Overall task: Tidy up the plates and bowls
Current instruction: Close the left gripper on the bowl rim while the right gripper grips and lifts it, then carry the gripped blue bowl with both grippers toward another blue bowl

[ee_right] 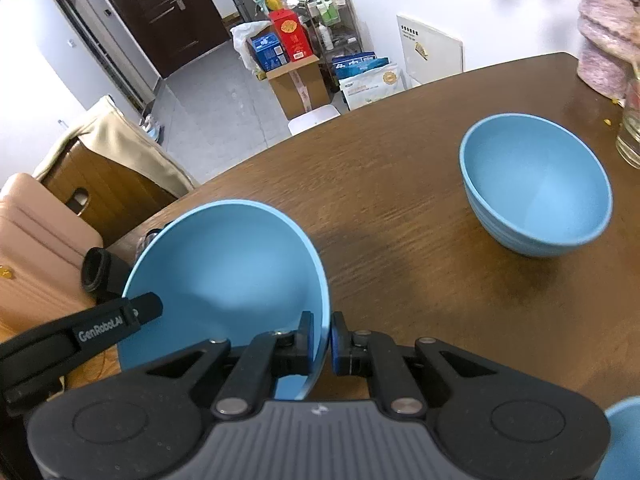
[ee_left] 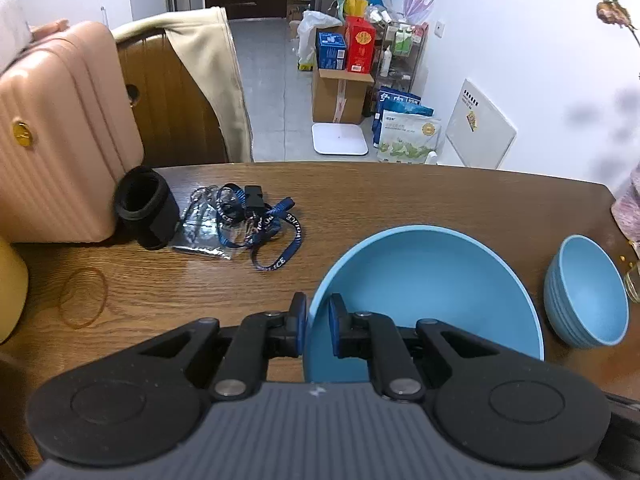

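Observation:
A large light-blue bowl [ee_left: 432,292] hangs tilted above the brown wooden table [ee_left: 360,200], held at both sides. My left gripper [ee_left: 318,312] is shut on its left rim. My right gripper [ee_right: 322,332] is shut on the right rim of the same bowl [ee_right: 228,264]. One black finger [ee_right: 144,308] of the left gripper shows across the bowl in the right wrist view. A smaller ribbed blue bowl [ee_left: 588,292] [ee_right: 536,184] stands upright on the table to the right. Part of another blue dish [ee_right: 624,436] shows at the bottom right edge.
On the left stand a pink suitcase [ee_left: 60,132], a black cup sleeve [ee_left: 146,206], a blue lanyard [ee_left: 264,224] and a rubber band [ee_left: 84,298]. A glass jar [ee_right: 632,128] and pink fuzzy fabric [ee_right: 604,32] sit at the right edge. A coat-draped chair [ee_left: 180,92] is behind.

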Demonstrator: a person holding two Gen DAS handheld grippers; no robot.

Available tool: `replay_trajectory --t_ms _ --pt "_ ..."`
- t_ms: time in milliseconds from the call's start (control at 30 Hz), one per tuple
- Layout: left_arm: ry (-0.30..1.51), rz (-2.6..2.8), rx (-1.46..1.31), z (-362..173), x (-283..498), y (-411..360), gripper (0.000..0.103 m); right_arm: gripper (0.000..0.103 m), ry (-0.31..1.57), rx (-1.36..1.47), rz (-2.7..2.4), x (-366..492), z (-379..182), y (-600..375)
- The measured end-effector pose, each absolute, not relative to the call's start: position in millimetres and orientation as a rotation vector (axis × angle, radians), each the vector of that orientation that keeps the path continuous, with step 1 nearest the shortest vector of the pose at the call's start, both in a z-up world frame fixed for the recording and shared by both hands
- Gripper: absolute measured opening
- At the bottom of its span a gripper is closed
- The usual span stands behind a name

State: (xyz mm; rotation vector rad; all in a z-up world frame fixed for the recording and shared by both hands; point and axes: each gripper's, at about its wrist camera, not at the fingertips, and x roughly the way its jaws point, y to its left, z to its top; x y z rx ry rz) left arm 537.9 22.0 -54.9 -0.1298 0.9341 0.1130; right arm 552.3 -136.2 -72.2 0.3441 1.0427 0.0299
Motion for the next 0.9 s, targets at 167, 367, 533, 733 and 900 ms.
replay_trajectory --t_ms 167,367,533,733,900 --pt "0.924 0.104 -0.122 -45 515 25 0.013 0.008 1.032 0.358 0.020 530 -64 -132" --pt "0.909 0.093 -0.113 -34 486 26 0.013 0.008 1.006 0.357 0.008 501 -50 -126" --pt "0.897 0.081 -0.111 -25 466 28 0.013 0.008 0.994 0.353 -0.001 479 -39 -122" --pt "0.885 0.064 -0.104 -15 444 29 0.013 0.008 0.980 0.360 -0.016 454 -29 -119" --pt "0.874 0.048 -0.097 -8 425 28 0.013 0.008 0.968 0.367 -0.029 432 -24 -118"
